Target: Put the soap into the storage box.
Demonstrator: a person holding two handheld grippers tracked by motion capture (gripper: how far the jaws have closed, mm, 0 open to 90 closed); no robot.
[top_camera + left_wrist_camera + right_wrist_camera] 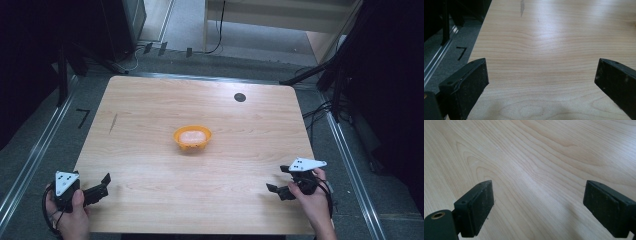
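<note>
An orange bowl [192, 137] with something pale pink inside stands at the middle of the wooden table [150, 110]. My left gripper [100, 187] rests at the table's near left corner, held by a hand, its jaws wide apart over bare wood [541, 75]. My right gripper [278, 181] sits near the front right edge, also hand-held and open, with nothing but wood grain between its jaws [537, 195]. Both grippers are well short of the bowl.
A small dark round disc [240, 97] lies near the table's far right edge. A dark streak [113, 123] marks the wood at the left. Grey floor with metal rails [30, 160] flanks the table; cables [320, 112] trail at the right.
</note>
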